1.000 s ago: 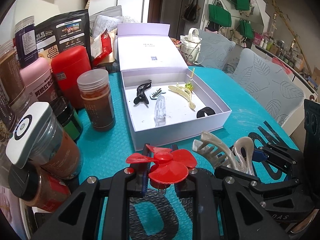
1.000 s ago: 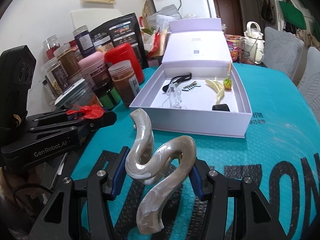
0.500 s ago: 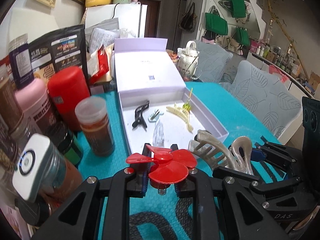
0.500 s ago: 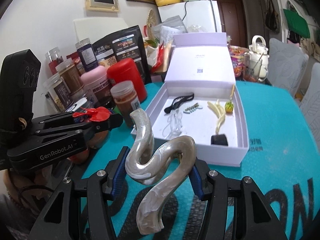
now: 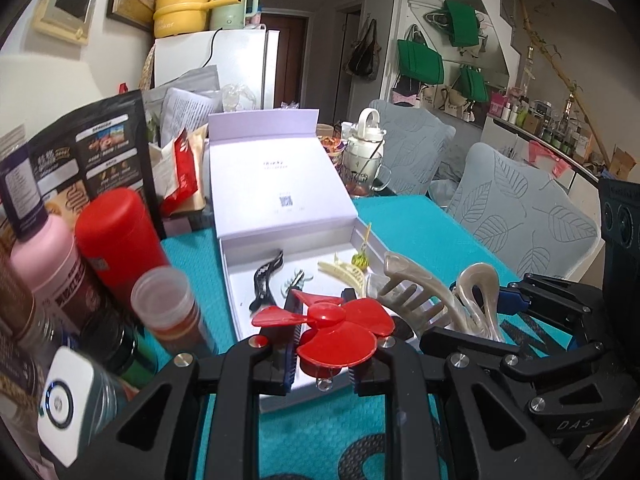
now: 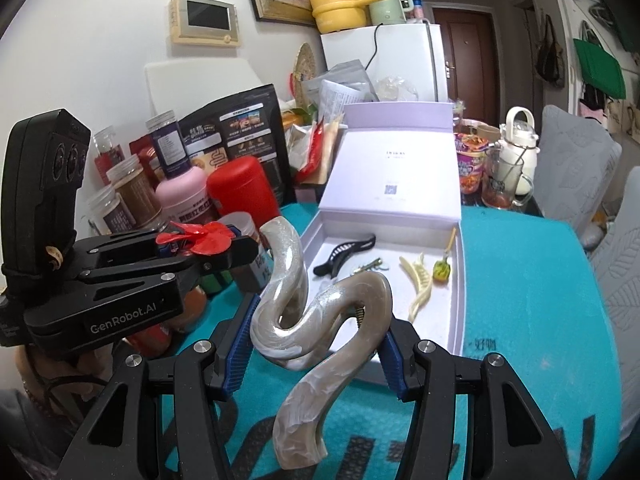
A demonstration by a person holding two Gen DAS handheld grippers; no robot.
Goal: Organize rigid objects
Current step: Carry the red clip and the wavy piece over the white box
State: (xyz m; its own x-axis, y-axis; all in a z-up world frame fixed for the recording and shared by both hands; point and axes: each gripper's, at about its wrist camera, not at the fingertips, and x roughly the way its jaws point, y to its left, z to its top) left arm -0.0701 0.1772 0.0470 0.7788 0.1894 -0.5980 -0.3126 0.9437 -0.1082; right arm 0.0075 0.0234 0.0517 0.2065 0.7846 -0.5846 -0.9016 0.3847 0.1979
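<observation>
The pearl-grey claw clip [image 6: 316,320] sits in the right gripper [image 6: 316,340], jaws abt half open but pinched on the clip's curved handles, teeth end fwd and long axis running along the fingers, up off the teal mat. The red propeller-shaped piece [image 5: 332,328] is in the left gripper [image 5: 324,344], jaws nearly closed, nipping its clear stem from both sides.

Both point at the open lilac box [image 6: 460,280], which lies straight ahead and below, lid propped up at the far edge. Its near wall is just under and fwd of both tools, so I'd judge the drop needs a short carry fwd over that wall, then down. Grippers ride side by side, left one toward the jar side; neither looks clearly nearer.

Inside: black clip [image 6: 344,252] at the left, cream clip [image 6: 418,280] lying lengthwise mid-right, small green charm [image 6: 440,270] by the right wall. Near-centre floor looks free. Red canister [image 6: 240,188] and jars crowd the mat's left edge, close to the left tool's path.
</observation>
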